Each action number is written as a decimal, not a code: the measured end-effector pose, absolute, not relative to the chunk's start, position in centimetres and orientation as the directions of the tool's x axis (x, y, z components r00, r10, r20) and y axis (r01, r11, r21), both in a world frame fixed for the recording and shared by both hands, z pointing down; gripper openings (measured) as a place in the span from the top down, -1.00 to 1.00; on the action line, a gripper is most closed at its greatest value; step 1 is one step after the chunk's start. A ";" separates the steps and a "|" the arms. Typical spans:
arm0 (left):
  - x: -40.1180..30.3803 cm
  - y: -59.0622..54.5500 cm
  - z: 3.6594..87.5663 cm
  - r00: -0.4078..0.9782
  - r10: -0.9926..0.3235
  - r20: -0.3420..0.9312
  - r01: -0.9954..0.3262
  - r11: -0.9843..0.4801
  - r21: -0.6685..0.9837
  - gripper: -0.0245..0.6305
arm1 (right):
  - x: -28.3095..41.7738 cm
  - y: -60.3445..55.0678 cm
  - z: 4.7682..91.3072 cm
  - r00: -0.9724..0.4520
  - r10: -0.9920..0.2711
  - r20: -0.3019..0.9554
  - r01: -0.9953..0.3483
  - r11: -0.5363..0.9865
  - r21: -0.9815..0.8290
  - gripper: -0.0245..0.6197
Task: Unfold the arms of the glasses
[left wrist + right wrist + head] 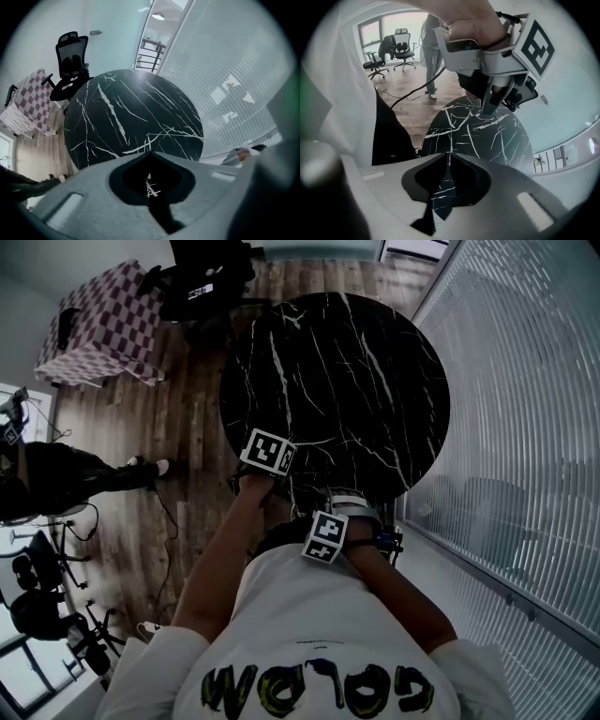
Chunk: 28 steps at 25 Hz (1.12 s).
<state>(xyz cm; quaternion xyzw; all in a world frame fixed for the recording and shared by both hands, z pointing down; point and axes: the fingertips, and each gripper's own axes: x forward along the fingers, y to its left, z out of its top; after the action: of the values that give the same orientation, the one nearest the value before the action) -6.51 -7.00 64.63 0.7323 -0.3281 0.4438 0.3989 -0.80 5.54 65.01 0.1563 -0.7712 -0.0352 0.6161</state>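
Head view counts one round black marble table (347,381) with white veins, on a wooden floor (187,418). Beyond it are one piece of furniture under a pink checked cloth (103,329) and one black office chair (202,282). A second person (66,479) stands at the left edge. Two tongs are held over the table's near rim, each with one marker cube: the left one's cube (267,451) lies over the table edge. The right one's cube (325,536) sits closer to the wearer's white shirt (309,634).

The left tongs (150,153) are fully closed, tips meeting, and through the hollow behind them only veined marble shows. The right tongs (449,157) are all but closed, with just a thin slit between the tips. Whether something slim is pinched there cannot be told. In the right gripper view the left tongs hang steeply down over the table, a hand (473,21) wrapped around the handle.

The glasses cannot be made out in any view, so neither their place, their look nor the state of their arms can be read.
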 end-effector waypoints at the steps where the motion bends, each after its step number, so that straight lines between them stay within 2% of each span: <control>1: -6.6 -7.1 64.6 0.399 -0.129 0.908 -0.838 -0.453 0.304 0.92 | -0.8 5.6 65.0 -0.194 -0.284 0.939 -0.200 0.949 0.245 0.84; 11: -7.2 -7.3 64.5 0.415 -0.139 0.899 -0.849 -0.415 0.328 0.92 | -1.0 5.8 64.9 -0.213 -0.280 0.936 -0.211 0.949 0.235 0.86; 21: -6.9 -5.5 66.3 0.389 -0.086 0.917 -0.832 -0.461 0.309 0.92 | 0.1 3.3 63.9 -0.206 -0.390 0.897 -0.275 0.903 0.330 0.82; 28: -6.9 -5.5 68.6 0.369 -0.057 0.928 -0.825 -0.479 0.299 0.92 | 0.8 2.3 62.5 -0.240 -0.442 0.864 -0.353 0.869 0.346 0.87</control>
<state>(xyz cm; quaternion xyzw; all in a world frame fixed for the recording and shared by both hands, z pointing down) -6.85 -5.52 68.55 0.7196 -0.3063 0.4706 0.4084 0.77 2.34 62.50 0.2527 -0.7864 -0.0396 0.5623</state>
